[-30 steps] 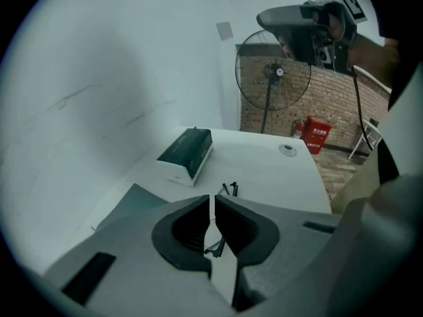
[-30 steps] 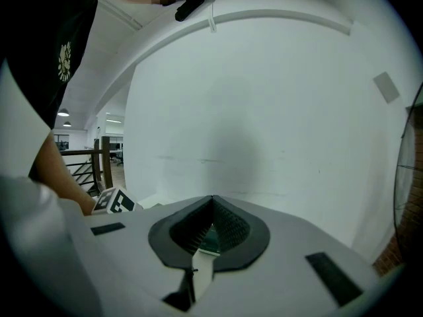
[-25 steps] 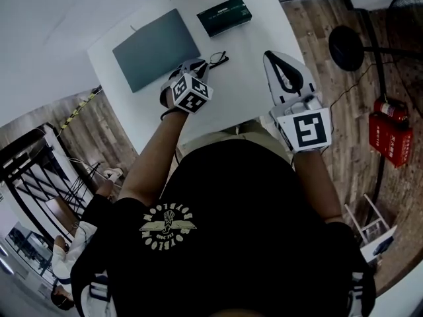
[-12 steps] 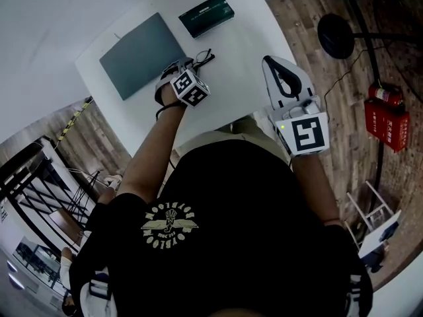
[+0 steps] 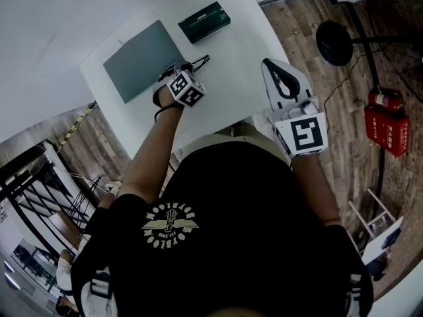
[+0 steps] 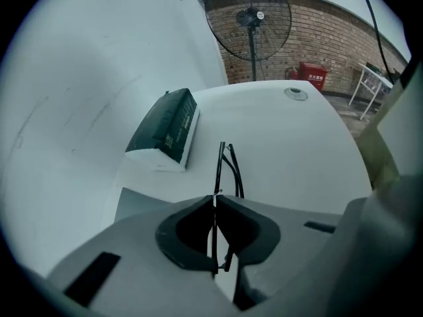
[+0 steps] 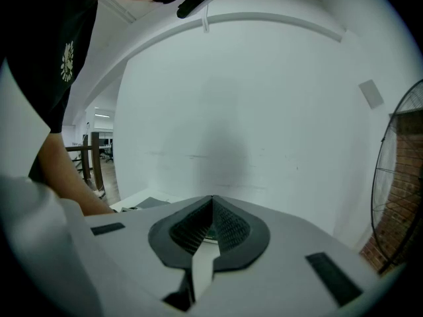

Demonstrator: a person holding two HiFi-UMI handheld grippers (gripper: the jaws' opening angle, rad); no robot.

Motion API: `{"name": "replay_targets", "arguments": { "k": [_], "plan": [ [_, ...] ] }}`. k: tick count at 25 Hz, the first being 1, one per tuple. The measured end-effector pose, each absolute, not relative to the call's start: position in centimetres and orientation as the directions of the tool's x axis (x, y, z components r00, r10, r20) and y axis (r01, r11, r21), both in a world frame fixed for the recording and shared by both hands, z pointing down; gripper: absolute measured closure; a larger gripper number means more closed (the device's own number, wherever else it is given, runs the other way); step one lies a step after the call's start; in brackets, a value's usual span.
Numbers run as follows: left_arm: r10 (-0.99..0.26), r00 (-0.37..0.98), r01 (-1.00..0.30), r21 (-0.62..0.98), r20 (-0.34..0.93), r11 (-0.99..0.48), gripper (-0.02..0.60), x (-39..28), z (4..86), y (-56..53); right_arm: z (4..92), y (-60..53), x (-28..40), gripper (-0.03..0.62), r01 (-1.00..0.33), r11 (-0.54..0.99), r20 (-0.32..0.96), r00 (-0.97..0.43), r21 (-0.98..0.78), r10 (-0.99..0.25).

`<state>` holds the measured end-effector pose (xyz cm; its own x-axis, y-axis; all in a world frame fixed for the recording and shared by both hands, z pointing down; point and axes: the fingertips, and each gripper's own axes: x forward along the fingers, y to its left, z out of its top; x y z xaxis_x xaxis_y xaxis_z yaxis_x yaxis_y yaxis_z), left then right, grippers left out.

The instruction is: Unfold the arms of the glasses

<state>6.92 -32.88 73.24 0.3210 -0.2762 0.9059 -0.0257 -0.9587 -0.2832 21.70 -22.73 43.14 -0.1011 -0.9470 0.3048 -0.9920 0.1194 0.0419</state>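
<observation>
White table (image 5: 232, 78) is carrying a grey pad (image 5: 142, 58), with a green box (image 5: 204, 22) sitting at the pad's 2 o'clock, not touching it. Off the table at 3 o'clock a fan (image 5: 337, 41) is standing on the wood floor (image 5: 344, 111), and a red extinguisher (image 5: 386, 121) is sitting around 4.

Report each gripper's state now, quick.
Left gripper: closed on the glasses.
Right gripper: closed, holding nothing.
</observation>
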Motion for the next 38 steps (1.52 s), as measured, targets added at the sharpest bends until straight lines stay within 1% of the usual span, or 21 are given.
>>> {"name": "replay_targets", "arguments": {
  "k": [3, 5, 10, 14, 18, 22, 28, 30, 38],
  "plan": [
    [-0.284, 0.342, -0.080, -0.274, 0.896, -0.959, 0.560, 6.7, 72.7, -32.8, 42.7, -22.5, 22.0, 0.594, -0.991, 0.125, 0.300, -0.104, 0.051, -0.948],
    [-0.287, 0.374, -0.140, -0.252, 0.882, -0.957, 0.560, 6.6, 72.0, -32.8, 42.3, -22.4, 22.2, 0.594, -0.991, 0.123, 0.290, -0.103, 0.051, -0.951],
    [-0.301, 0.506, -0.366, -0.115, 0.808, -0.923, 0.560, 6.5, 69.2, -33.4, 41.4, -22.3, 21.8, 0.594, -0.984, 0.163, 0.271, -0.140, 0.066, -0.952],
    [-0.362, 0.589, -0.489, -0.038, 0.722, -0.871, 0.560, 6.3, 65.1, -34.0, 40.9, -22.2, 21.4, 0.594, -0.979, 0.192, 0.269, -0.166, 0.074, -0.949],
    [-0.433, 0.638, -0.571, 0.013, 0.637, -0.821, 0.560, 5.7, 61.2, -34.3, 40.3, -22.4, 20.5, 0.594, -0.969, 0.235, 0.254, -0.208, 0.081, -0.945],
    [-0.501, 0.682, -0.631, 0.083, 0.534, -0.771, 0.560, 5.0, 57.2, -34.2, 39.3, -22.5, 19.4, 0.594, -0.955, 0.284, 0.226, -0.258, 0.090, -0.939],
    [-0.599, 0.704, -0.689, 0.163, 0.380, -0.706, 0.560, 3.7, 51.1, -33.5, 38.2, -22.2, 18.1, 0.594, -0.934, 0.343, 0.190, -0.320, 0.102, -0.928],
    [-0.626, 0.708, -0.698, 0.193, 0.326, -0.689, 0.560, 3.2, 49.1, -33.2, 37.7, -22.2, 17.7, 0.594, -0.926, 0.362, 0.171, -0.342, 0.104, -0.924],
    [-0.706, 0.696, -0.711, 0.272, 0.134, -0.649, 0.560, 0.7, 41.7, -30.2, 36.6, -21.0, 15.6, 0.594, -0.888, 0.442, 0.163, -0.421, 0.125, -0.892]
  ]
}}
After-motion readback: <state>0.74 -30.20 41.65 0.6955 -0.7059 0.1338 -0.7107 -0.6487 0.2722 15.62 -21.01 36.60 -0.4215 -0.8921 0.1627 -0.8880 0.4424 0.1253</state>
